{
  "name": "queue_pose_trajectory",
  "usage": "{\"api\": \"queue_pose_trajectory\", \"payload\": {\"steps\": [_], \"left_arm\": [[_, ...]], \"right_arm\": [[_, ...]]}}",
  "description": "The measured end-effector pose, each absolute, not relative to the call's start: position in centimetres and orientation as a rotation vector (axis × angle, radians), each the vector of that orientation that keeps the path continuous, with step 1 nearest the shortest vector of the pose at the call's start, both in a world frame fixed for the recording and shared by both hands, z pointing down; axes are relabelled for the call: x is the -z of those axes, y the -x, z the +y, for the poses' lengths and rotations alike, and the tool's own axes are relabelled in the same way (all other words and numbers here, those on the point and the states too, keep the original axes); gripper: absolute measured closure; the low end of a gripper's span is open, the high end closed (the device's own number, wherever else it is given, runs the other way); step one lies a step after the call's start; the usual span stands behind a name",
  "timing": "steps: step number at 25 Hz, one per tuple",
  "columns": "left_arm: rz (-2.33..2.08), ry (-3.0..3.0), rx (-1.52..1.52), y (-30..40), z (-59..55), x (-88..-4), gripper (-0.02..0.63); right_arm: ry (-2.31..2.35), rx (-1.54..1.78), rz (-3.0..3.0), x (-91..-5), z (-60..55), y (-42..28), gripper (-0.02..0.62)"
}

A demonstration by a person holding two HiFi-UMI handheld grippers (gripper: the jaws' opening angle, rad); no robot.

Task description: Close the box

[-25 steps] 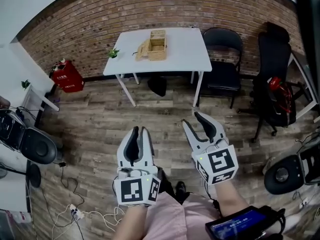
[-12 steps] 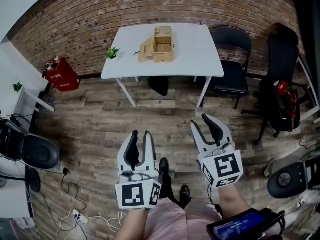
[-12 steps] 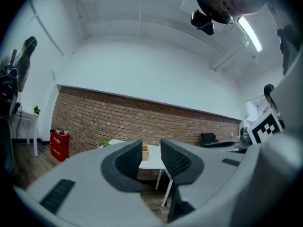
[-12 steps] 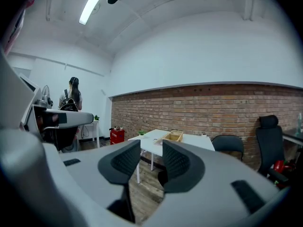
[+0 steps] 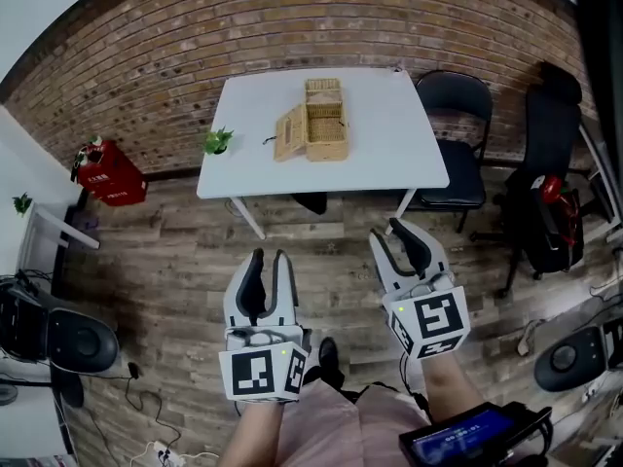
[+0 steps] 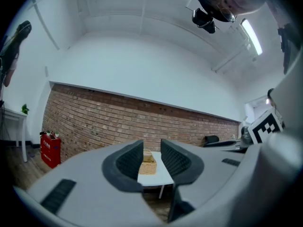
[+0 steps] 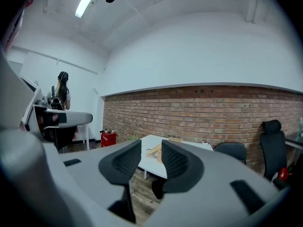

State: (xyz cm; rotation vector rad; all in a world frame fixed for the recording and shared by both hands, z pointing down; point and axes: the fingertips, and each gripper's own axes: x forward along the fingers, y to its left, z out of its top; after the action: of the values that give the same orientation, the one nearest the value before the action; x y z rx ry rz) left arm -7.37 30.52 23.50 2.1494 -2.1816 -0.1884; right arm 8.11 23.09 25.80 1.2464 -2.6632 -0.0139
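Observation:
A wicker box (image 5: 325, 120) stands on the white table (image 5: 389, 144) by the brick wall, its lid (image 5: 290, 132) swung open to the left. Both grippers hang over the wooden floor, well short of the table. My left gripper (image 5: 269, 257) is open, with a narrow empty gap. My right gripper (image 5: 392, 230) is open and its jaws are closing on nothing. In the left gripper view the box (image 6: 148, 164) shows far off between the jaws of the left gripper (image 6: 151, 148). In the right gripper view the box (image 7: 155, 150) also lies far ahead of the right gripper (image 7: 151, 148).
A small potted plant (image 5: 216, 141) sits at the table's left corner. A black chair (image 5: 451, 125) stands right of the table, an office chair (image 5: 551, 173) further right. A red container (image 5: 102, 173) is by the wall at left. A person (image 7: 60, 92) stands far left.
The view has come closer to the table, which now looks larger and lower in the picture. The left jaws have spread from nearly shut. The right jaws have narrowed slightly.

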Motion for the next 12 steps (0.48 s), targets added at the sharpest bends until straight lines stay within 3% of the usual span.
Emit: {"api": "queue_pose_trajectory", "payload": {"steps": [12], "left_arm": [[-2.097,-2.228,0.201,9.9,23.9,-24.2,0.491]], "right_arm": [[-1.37,0.037,-2.613,-25.1,17.7,-6.5,0.469]]}}
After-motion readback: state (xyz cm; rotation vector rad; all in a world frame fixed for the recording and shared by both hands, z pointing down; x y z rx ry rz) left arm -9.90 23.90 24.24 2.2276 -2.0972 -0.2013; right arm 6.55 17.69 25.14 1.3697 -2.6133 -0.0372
